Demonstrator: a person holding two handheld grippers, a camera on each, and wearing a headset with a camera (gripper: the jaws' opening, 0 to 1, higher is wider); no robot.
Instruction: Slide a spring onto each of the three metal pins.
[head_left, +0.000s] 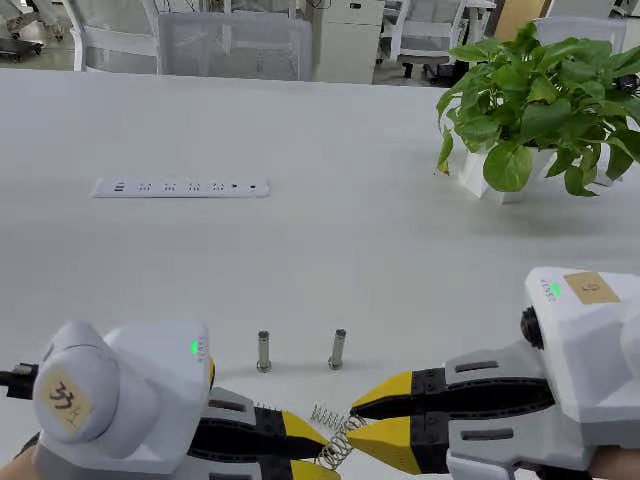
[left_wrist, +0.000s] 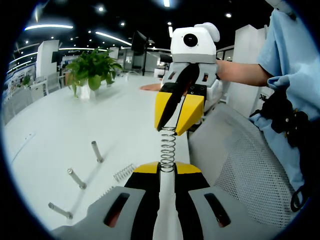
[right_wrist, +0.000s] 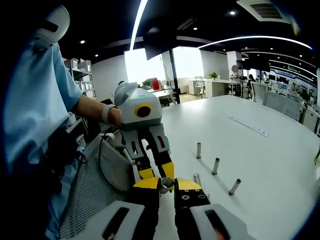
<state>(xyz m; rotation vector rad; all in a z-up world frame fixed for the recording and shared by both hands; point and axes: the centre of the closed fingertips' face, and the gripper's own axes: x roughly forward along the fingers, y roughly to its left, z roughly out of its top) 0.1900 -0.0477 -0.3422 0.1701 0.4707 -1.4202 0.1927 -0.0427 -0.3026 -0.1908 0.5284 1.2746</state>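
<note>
Clamping from opposite sides, the left gripper (head_left: 322, 450) and the right gripper (head_left: 352, 420) each pinch one end of a thin coiled steel spring (head_left: 338, 445), which runs between their yellow tips low over the white workbench (head_left: 350, 260). In the left gripper view, this spring (left_wrist: 168, 147) rises from that gripper's own closed tips (left_wrist: 167, 167) towards 12 o'clock, where the right gripper (left_wrist: 170, 129) grips its far end. Two short upright silver metal pins (head_left: 264, 351) (head_left: 337, 349) stand apart from the held spring at about 11 and 12 o'clock in the head view. A second loose steel spring (head_left: 322, 412) lies on the bench just beside the held one, at 11 o'clock. Farther off at 11 o'clock lies a white power strip (head_left: 180, 187), with a leafy green potted plant (head_left: 540, 100) at 1 o'clock.
</note>
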